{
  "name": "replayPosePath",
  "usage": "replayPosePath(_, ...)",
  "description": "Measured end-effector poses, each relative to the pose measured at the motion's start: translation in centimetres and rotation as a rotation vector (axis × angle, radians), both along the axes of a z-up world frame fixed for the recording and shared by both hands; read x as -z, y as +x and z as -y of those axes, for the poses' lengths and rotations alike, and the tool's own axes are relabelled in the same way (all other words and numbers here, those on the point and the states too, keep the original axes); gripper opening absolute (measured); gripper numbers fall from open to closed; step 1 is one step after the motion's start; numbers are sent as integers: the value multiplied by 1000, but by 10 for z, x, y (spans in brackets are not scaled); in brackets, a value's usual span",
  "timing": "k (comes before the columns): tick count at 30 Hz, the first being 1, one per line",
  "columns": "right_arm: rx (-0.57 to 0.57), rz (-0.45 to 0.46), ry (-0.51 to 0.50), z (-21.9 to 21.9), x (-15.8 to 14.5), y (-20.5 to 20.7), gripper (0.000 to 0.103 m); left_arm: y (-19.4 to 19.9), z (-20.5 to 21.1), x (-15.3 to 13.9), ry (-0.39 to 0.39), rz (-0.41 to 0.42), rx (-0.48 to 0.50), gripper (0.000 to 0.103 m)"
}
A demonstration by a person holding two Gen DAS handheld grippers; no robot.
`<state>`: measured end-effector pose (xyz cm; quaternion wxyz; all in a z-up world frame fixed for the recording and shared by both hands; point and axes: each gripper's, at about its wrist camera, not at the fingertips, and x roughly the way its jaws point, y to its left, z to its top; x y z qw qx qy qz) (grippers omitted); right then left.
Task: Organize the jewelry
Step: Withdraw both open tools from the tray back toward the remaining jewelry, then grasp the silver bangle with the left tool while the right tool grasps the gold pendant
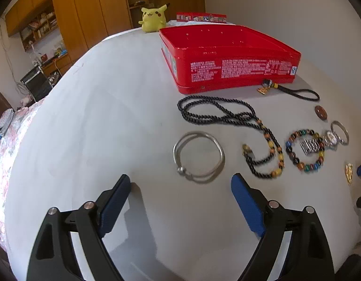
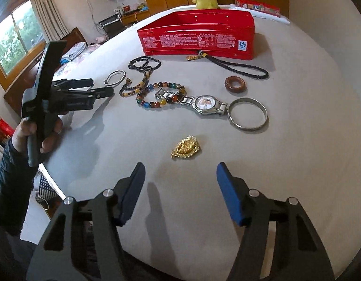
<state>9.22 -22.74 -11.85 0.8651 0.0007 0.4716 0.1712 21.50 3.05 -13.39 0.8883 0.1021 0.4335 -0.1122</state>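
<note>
Nothing looks sorted yet, as far as I can judge: the red tin sits open and looks bare inside, though its floor is partly hidden, and every piece of jewelry lies out on the white table.

The left tongs hover low over the table with the jaws spread wide and nothing between them. Just ahead of their tips, slightly toward the right finger, lies the thin silver bangle. Beyond it and to the right run the black bead necklace and the coloured bead bracelet, with the tin farther ahead.

The right tongs are equally wide apart and empty, tipped down toward the table. The gold pendant lies just ahead, centred between the fingers. Farther on are the wristwatch, a wide silver ring, a brown ring and a black cord charm touching the tin's front.
</note>
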Motion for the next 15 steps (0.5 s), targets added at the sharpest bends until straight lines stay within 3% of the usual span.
replayPosePath(7,-16,11,-15,-1,1,6,57,11,7,0,-1,3,-1,84)
replayPosePath(10,-18,16,-16,-1,2,7,56,11,10,-1,-11,3,11,74)
replayPosePath(12,-20,18,-20,-1,2,7,56,9,12,-3,-16,9,20,60)
replayPosePath(15,-27,24,-33,-3,2,8,55,9,18,-4,-13,16,29,47)
